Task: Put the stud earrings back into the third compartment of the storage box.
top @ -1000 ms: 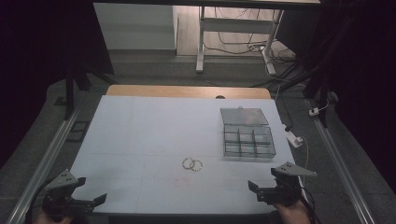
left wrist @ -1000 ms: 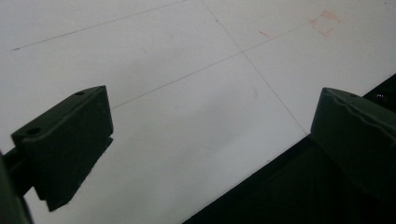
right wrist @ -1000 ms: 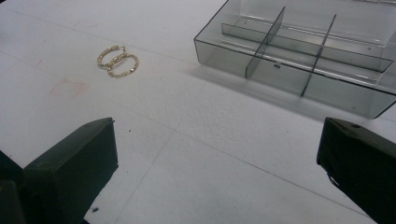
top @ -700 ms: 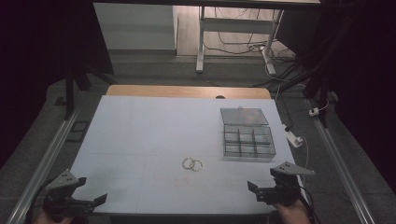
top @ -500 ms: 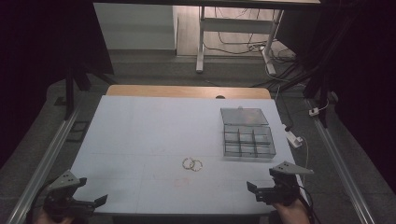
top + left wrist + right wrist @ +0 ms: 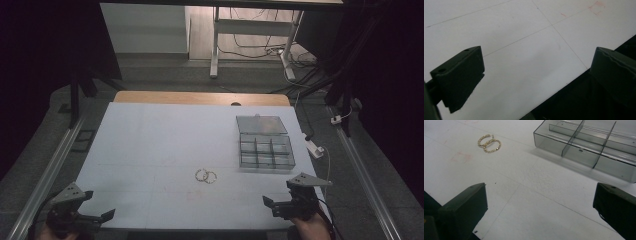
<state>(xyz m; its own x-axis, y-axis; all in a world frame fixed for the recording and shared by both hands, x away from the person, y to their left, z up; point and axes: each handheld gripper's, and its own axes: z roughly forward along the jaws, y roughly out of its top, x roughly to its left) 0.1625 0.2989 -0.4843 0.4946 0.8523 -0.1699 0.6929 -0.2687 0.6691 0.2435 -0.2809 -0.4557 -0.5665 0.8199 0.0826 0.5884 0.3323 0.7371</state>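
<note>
Item: two thin gold hoop earrings [image 6: 489, 143], overlapping flat on my white worktop [image 6: 165, 145], just beside the clear grey plastic compartment box [image 6: 263, 142]. My right hand-held gripper [image 6: 280, 205] and left hand-held gripper [image 6: 92, 216]: jaws spread, empty. Risk: hoops skid or separate when pinched. Room: dark, floor cables.

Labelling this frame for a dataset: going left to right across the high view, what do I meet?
Left claw → pair of thin gold hoop rings → clear grey plastic compartment box → right claw overlaps it, so unplaced.
</note>
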